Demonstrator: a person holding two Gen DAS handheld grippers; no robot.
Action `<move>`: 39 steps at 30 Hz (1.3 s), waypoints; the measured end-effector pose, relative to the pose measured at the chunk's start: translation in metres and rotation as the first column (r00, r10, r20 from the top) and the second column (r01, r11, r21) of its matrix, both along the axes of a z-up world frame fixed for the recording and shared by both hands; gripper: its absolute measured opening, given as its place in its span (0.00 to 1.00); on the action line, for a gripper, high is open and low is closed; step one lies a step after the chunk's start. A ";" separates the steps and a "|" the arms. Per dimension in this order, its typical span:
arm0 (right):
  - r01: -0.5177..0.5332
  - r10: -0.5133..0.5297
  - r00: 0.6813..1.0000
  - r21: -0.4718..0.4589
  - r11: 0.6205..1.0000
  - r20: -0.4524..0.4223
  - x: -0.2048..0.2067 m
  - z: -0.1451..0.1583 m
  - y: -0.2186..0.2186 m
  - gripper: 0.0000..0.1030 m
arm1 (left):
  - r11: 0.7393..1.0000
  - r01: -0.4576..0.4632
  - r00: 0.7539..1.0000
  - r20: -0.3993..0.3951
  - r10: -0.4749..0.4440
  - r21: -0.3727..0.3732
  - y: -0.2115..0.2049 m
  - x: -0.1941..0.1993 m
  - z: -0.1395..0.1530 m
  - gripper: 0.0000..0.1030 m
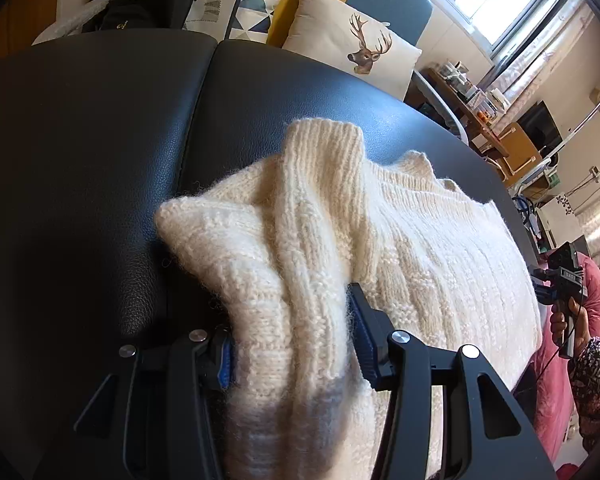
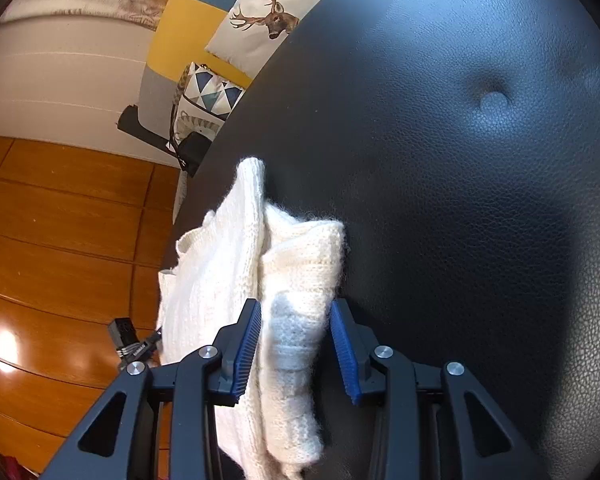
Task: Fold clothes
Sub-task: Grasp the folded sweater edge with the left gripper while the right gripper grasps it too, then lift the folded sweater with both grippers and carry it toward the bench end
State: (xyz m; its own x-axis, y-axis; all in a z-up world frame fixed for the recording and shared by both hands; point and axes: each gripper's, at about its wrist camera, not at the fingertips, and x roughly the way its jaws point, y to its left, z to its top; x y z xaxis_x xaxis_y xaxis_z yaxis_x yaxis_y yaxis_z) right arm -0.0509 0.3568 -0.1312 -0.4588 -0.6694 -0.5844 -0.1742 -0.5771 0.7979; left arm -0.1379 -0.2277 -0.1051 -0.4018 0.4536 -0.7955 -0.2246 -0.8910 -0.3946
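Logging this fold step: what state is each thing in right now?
Cream knitted sweater: bunched, partly lifted off the black leather cushion, gripped at two spots.
Left claw: shut on sweater.
Right claw: around a sweater fold; contact unclear.
Deer-print pillow: upright, leaning.

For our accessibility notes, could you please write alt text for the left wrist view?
The left gripper pinches a bunched fold of a cream knit sweater lying on a black leather cushion. Beyond it stands a deer-print pillow.
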 end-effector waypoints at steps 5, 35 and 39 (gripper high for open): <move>-0.082 0.082 0.997 -0.021 0.996 -0.006 -0.010 0.005 -0.013 0.45 | 1.000 0.000 1.000 0.001 0.000 -0.007 0.001 0.001 0.001 0.49; -0.306 0.329 0.943 0.522 0.796 0.051 -0.030 0.034 -0.119 0.30 | 0.995 -0.014 0.999 -0.031 0.011 -0.100 0.017 0.007 0.005 0.55; -0.300 0.322 0.945 0.543 0.784 0.058 -0.029 0.035 -0.122 0.30 | 0.994 -0.005 0.999 -0.046 0.000 -0.111 0.024 0.008 0.006 0.64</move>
State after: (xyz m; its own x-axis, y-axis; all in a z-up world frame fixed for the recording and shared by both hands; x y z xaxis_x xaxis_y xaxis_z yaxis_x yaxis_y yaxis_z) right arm -0.0803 0.2345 -0.0960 -0.3082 -0.3628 -0.8794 0.1121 -0.9318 0.3451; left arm -0.1296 -0.2041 -0.0993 -0.4399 0.3626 -0.8216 -0.2381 -0.9292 -0.2827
